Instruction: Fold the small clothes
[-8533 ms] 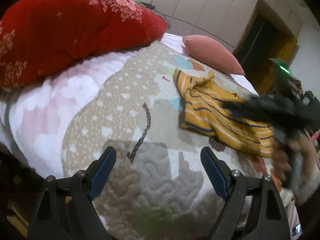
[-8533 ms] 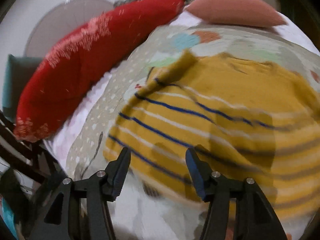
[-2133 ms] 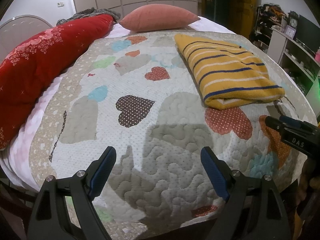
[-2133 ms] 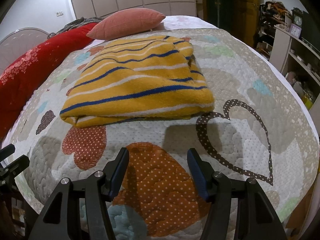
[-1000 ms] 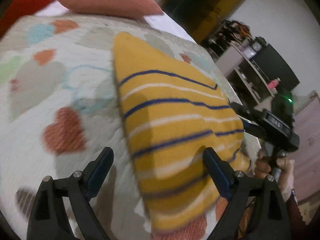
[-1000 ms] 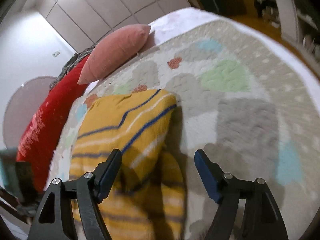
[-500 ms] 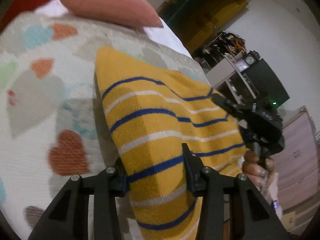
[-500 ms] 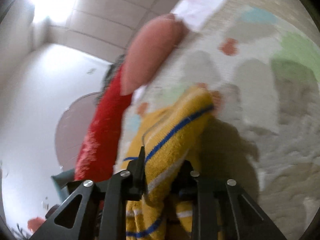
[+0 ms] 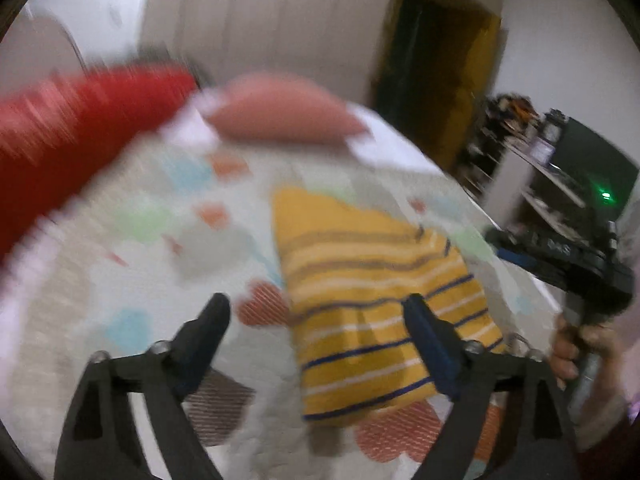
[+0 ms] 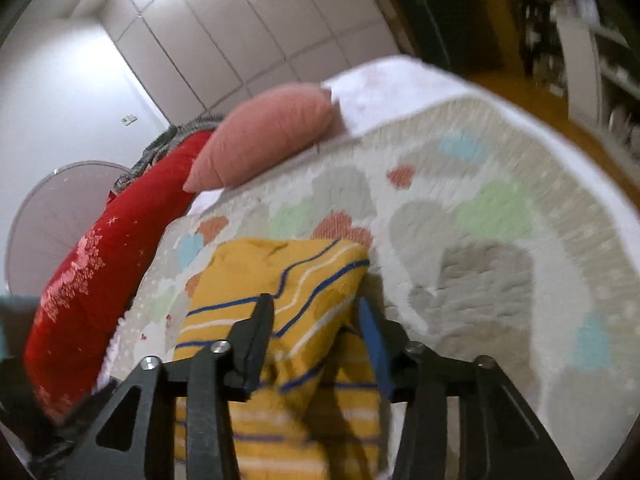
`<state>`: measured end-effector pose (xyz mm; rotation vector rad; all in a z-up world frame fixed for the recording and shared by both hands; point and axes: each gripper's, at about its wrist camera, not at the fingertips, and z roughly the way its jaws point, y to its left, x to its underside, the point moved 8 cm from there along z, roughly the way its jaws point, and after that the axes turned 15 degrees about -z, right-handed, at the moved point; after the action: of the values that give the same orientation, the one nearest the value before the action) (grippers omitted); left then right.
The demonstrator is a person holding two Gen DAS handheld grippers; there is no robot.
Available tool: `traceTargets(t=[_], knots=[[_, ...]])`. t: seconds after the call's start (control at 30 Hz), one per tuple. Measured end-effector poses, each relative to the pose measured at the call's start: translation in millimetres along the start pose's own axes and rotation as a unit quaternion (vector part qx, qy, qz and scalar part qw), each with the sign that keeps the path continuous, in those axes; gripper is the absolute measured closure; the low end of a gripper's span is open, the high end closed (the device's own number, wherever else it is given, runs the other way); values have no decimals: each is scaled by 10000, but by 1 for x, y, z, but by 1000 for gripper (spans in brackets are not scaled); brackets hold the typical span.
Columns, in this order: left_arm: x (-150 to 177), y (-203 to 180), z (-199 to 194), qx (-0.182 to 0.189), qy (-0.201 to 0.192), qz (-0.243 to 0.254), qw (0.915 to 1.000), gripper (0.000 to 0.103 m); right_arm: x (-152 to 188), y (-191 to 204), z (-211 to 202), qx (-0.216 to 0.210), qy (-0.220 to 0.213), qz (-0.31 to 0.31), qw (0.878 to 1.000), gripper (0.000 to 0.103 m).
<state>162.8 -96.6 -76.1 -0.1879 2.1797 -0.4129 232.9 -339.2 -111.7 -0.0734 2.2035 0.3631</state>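
The folded yellow striped garment (image 9: 372, 292) lies on the quilted heart-patterned bedspread (image 9: 160, 240). The left gripper (image 9: 316, 320) hovers spread wide above its near end. The right gripper (image 10: 316, 320), jaws parted, straddles a raised fold. A pink pillow (image 10: 264, 136) and red blanket (image 10: 112, 248) lie beyond.

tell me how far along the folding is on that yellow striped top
Done: the yellow knitted top with blue and white stripes lies on the heart-patterned quilt as a compact folded bundle. In hand: nothing firmly; the left tongs are open above it, and the right tongs are parted around its corner fold. Left: possibly tidying that raised corner, though blur hides the details.
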Motion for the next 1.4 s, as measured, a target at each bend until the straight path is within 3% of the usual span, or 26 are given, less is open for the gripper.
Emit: traceTargets(t=[0.07,0.13,0.2,0.43,0.63,0.83,0.93,1.4], knots=[[-6,-4,-33,-180,-675,145,9975,0,5,14,-21,154,-128,-153,9997,50],[-12,-9,-62,-231,-1276,216,9913,0,13,22,-47,256,-214,-259,9991,47],[-10,-11,-82,-246,-1551,241,9873,0,28,35,-67,371,-294,-377,9982,43],[17,-16,-102,-219,-1044,277,9939,0,75,54,-101,620,-249,-468,9967,39],[42,-15,-122,-450,-1093,297,9925,0,100,64,-119,945,-158,-721,9928,33],[75,-14,-101,-698,-282,358,9965,0,119,73,-118,1128,10,-969,9889,31],[87,-10,-94,-755,-84,376,9964,0,126,74,-115,1319,97,-1149,9845,30],[94,20,-96,-943,-28,73,9955,0,133,88,-105,1837,325,-1621,9690,26]])
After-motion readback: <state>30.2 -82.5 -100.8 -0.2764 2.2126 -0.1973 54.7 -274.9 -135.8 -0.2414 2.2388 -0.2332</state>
